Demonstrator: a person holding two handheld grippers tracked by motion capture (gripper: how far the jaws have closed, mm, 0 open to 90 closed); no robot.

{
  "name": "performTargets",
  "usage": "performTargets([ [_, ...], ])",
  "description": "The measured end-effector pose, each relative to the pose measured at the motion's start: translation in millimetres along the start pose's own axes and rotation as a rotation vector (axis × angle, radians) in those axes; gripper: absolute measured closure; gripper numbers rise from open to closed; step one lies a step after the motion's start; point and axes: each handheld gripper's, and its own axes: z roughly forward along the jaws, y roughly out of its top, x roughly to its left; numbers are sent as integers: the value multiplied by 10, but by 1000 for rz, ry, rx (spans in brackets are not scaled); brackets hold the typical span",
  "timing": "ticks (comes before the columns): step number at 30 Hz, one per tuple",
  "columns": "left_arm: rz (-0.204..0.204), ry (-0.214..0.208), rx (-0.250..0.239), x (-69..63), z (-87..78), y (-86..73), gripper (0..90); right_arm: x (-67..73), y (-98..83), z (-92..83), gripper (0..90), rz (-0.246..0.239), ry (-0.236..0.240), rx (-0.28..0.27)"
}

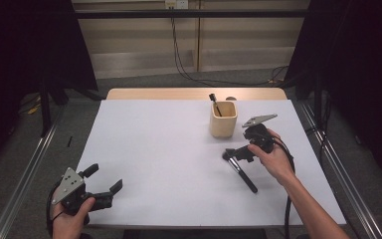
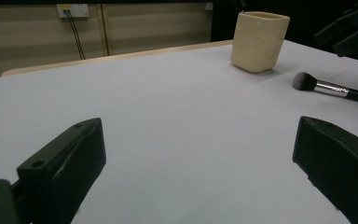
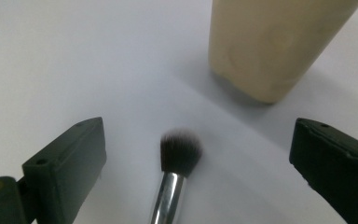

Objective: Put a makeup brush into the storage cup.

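The right gripper (image 1: 235, 153), jaws wide apart, hovers over the bristle end of a makeup brush (image 1: 240, 172) lying flat on the white table (image 1: 169, 149), just in front of a cream holder (image 1: 223, 119). The left gripper (image 1: 104, 180), jaws likewise apart and empty, sits at the table's near left corner.

Black makeup brush (image 1: 239, 169) flat beside beige cup (image 1: 223, 120)

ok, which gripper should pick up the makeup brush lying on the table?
Right. The right gripper is open, jaws either side of the makeup brush, beside the cup. The left gripper sits open at the table's near-left edge.
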Motion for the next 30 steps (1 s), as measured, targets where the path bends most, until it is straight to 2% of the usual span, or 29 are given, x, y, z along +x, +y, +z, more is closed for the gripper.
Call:
performTargets([
  [3, 1, -2, 2, 14, 5, -6, 26, -6, 33, 27, 41, -7, -13, 84],
  [10, -3, 2, 1, 20, 0, -8, 26, -21, 59, 127, 57, 9, 56, 280],
  [14, 8, 5, 9, 32, -4, -10, 26, -31, 64, 186, 60, 19, 67, 346],
  [17, 1, 9, 9, 32, 4, -14, 26, -28, 85, 223, 59, 14, 69, 394],
  [23, 3, 9, 11, 40, 10, -15, 26, 8, 112, 296, 47, -23, 104, 467],
  [28, 5, 7, 14, 31, 32, -9, 26, 44, 98, 386, 66, -16, 77, 535],
  [30, 7, 7, 13, 33, 27, -9, 26, 39, 79, 414, 105, -9, 69, 551],
])
